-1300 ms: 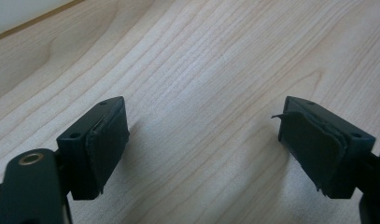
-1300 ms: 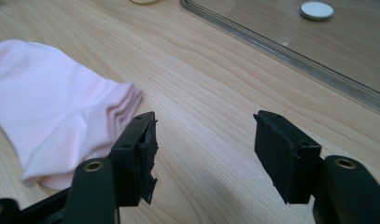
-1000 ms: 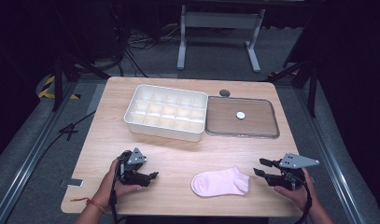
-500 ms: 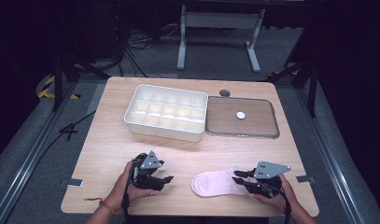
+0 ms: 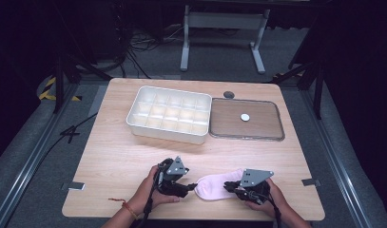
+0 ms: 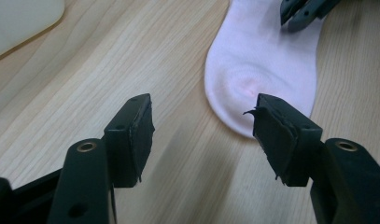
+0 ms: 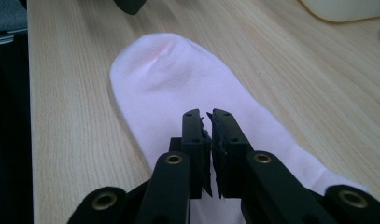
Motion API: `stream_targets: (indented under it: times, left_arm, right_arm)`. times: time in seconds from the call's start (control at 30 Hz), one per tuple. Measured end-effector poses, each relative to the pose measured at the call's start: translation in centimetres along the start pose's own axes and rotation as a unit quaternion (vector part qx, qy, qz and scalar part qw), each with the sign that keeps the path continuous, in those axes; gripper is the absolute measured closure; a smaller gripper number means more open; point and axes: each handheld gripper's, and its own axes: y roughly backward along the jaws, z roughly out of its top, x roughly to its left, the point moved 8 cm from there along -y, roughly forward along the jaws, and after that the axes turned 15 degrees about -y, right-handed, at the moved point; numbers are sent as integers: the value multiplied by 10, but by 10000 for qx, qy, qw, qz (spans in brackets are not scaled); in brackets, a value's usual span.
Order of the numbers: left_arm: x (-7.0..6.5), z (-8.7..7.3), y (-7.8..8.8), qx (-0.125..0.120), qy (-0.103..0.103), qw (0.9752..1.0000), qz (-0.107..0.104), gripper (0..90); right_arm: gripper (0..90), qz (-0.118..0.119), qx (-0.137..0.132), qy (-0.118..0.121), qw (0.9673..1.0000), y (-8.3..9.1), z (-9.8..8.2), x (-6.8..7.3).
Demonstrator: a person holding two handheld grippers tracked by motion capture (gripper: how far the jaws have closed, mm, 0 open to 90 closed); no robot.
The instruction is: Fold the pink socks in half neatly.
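Sock: a pink sock (image 5: 218,185) lies flat on the worktop (image 5: 110,156), near its front edge.
Right gripper (image 7: 208,120): jaws just closed together over the sock's middle; cloth pinch unclear.
Left gripper (image 6: 204,123): jaws apart, narrowing, at the toe.
Progress: sock not yet lifted; divided tray (image 5: 169,116) empty.

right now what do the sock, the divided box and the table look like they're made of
Sock: soft pale pink knit fabric, matte, with a faint crease near the toe. Divided box: probably plastic, off-white, smooth with rounded moulded corners. Table: light wood or a wood-look laminate, with visible grain lines and a flat, low sheen.
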Motion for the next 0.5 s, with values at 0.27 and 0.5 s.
stream_targets:
  times: [0.27,0.5]
  left_arm:
    - [0,8,-22,103,52,9999,-48,410]
    - [-2,10,-35,240,-15,9997,13,404]
  right_arm:
    - [851,47,82,22,10000,-6,-4,3]
    - [853,0,82,48,10000,-6,-4,5]
